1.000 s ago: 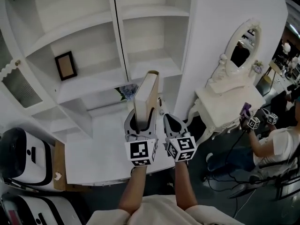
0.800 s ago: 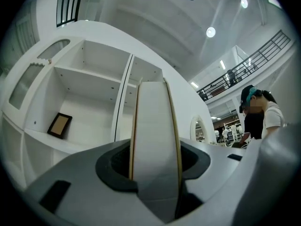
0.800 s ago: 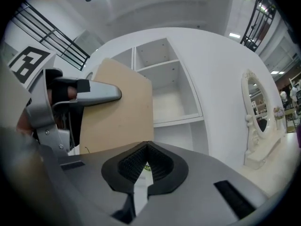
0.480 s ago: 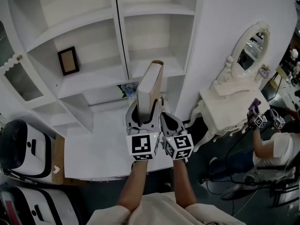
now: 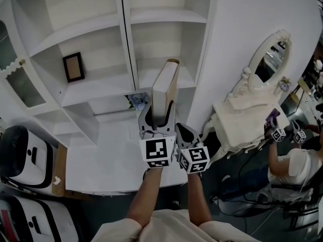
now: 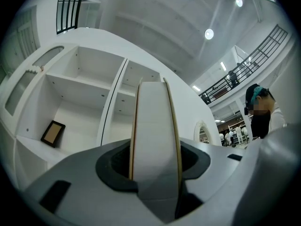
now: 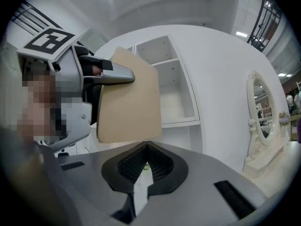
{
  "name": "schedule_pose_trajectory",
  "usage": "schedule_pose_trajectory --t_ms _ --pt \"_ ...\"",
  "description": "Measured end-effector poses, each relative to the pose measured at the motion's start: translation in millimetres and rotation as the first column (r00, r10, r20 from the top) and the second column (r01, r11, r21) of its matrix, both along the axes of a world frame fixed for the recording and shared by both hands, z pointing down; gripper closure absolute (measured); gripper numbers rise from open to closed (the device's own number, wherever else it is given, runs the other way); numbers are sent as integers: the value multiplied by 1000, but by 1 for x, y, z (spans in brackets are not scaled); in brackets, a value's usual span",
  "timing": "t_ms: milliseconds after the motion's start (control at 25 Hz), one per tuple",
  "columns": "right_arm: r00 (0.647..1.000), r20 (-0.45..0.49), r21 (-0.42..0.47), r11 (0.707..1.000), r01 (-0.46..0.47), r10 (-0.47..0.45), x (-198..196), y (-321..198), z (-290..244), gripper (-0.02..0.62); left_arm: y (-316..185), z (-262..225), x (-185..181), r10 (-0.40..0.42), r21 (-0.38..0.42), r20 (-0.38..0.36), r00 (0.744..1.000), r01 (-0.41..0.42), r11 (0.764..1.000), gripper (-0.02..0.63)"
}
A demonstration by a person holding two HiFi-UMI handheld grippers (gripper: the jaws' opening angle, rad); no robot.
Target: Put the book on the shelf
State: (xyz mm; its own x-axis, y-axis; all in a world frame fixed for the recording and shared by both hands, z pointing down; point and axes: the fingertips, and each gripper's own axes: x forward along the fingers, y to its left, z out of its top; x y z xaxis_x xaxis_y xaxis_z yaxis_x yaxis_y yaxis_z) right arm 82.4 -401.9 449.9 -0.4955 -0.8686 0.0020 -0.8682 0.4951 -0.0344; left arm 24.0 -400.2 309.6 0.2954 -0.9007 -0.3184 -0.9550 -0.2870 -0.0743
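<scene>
A thick book (image 5: 164,88) with cream pages and a tan cover stands upright in my left gripper (image 5: 158,117), which is shut on its lower end. In the left gripper view the book's page edge (image 6: 154,126) fills the gap between the jaws and points at the white shelf unit (image 6: 84,102). In the head view the book sits in front of the shelf's right bay (image 5: 169,54). My right gripper (image 5: 187,133) hangs just right of the left one, shut and holding nothing. Its closed tips (image 7: 146,146) sit just below the book's tan cover (image 7: 129,98).
A dark picture frame (image 5: 73,67) leans in the left shelf bay. A white desk top (image 5: 106,153) lies below the shelves. A white vanity with an oval mirror (image 5: 242,110) stands to the right, and a seated person (image 5: 295,160) with other grippers is at far right.
My left gripper has lifted the book a little higher and closer to the right shelf bay. The right gripper has stayed beside it, still shut.
</scene>
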Motion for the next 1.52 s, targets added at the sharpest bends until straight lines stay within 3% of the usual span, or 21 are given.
schedule_pose_trajectory --t_ms 400,720,1080,1320,1520 --pt "1000 -8 -4 1000 16 -16 32 -20 -5 571 -31 -32 21 -45 32 19 999 44 999 383" --pt "999 -20 1 1000 26 -26 52 -39 -10 571 -69 -33 35 -90 -8 29 995 91 996 383" --pt "999 -11 8 999 48 -48 66 -55 -13 571 -70 -54 56 -92 16 14 996 92 996 383" --pt "998 -8 -3 998 60 -60 72 -60 -9 571 -74 -78 54 -137 70 2 991 136 988 383" --pt "996 -17 -12 997 82 -82 71 -63 -4 571 -107 -71 49 -177 36 1 984 177 984 383"
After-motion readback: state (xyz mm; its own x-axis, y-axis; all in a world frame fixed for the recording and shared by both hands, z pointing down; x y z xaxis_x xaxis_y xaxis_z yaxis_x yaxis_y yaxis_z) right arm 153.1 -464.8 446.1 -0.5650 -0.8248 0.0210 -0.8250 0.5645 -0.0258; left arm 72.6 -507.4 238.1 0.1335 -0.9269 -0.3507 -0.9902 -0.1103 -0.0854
